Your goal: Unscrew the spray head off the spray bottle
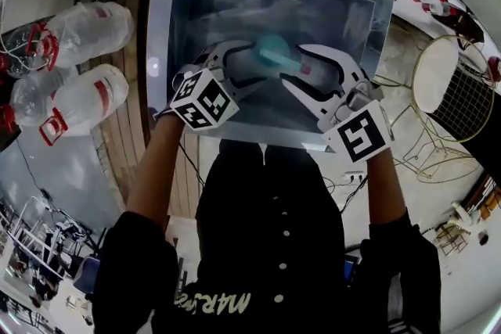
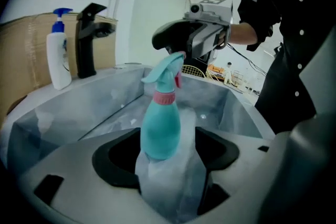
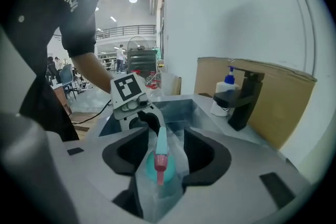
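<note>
Spray bottle (image 2: 160, 131) | left fingers (image 2: 113, 157) apart, body between | right fingers (image 3: 123, 150) apart, spray head (image 3: 161, 143) between

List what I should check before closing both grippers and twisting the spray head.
1. Spray bottle upright inside the sink: ok.
2. Bottle body between the left gripper jaws: ok; a gap shows beside it, so it is not squeezed.
3. Spray head between the right gripper jaws: ok; the pads stand off it.
4. Pink collar seated on the neck, head attached: ok.
5. Faucet and soap dispenser away from both grippers: ok.
6. How tight the collar thread is: cannot tell.
</note>
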The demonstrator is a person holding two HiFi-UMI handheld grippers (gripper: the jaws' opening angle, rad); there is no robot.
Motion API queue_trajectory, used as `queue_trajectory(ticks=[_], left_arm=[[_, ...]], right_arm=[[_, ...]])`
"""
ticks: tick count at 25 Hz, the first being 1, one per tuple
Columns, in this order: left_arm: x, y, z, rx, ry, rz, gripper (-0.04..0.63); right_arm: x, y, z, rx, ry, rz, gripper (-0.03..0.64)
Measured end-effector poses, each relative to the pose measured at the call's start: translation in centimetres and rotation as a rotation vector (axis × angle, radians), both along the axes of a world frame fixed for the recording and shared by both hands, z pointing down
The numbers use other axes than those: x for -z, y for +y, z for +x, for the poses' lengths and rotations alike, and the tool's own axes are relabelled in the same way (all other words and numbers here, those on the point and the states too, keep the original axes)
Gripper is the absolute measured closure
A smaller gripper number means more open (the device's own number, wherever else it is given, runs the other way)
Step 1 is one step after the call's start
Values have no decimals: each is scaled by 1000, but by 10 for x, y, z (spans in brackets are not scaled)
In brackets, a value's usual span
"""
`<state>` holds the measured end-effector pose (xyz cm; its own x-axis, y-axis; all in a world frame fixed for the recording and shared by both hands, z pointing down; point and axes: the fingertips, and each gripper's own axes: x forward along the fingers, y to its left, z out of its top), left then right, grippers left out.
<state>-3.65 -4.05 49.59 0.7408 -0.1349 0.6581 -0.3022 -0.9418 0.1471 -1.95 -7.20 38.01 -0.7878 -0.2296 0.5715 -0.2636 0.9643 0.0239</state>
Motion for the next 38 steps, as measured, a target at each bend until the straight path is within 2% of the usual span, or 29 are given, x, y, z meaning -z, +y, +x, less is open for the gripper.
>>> queue_trajectory(ticks=[2,6,9,12,17,20,25,29,34,36,38], left_arm=[[-15,-4,7,-33,-22,2,233],[-32,-18,18,-26,-6,4,217],[-43,-23,26,-36,-4,16,210],[-47,-27,33,-44,32,39,207],[-51,-23,40,-97,87,29,206],[-61,-22,44,-116,85,33,202],[-66,-28,43,-127,87,91,206],[-64,-19,42,-213,89,103,206],[-64,-6,42,-314,78,110,206],[-63,-2,44,-333,81,101,206],[-64,-2,45,-331,86,89,206]], right_arm=[[-12,0,-6,12,18,-15,380],[-32,-4,-16,32,29,-33,374],[-44,-6,-20,41,30,-35,383],[-52,-9,-22,43,26,-38,402],[-62,-11,-22,45,17,-52,423],[-66,-10,-23,49,12,-55,443],[-70,-9,-25,76,-1,-72,460],[-67,2,-26,177,-14,-83,463],[-65,20,-25,380,-37,-96,463],[-64,25,-24,461,-35,-91,463],[-65,24,-24,494,-22,-79,460]])
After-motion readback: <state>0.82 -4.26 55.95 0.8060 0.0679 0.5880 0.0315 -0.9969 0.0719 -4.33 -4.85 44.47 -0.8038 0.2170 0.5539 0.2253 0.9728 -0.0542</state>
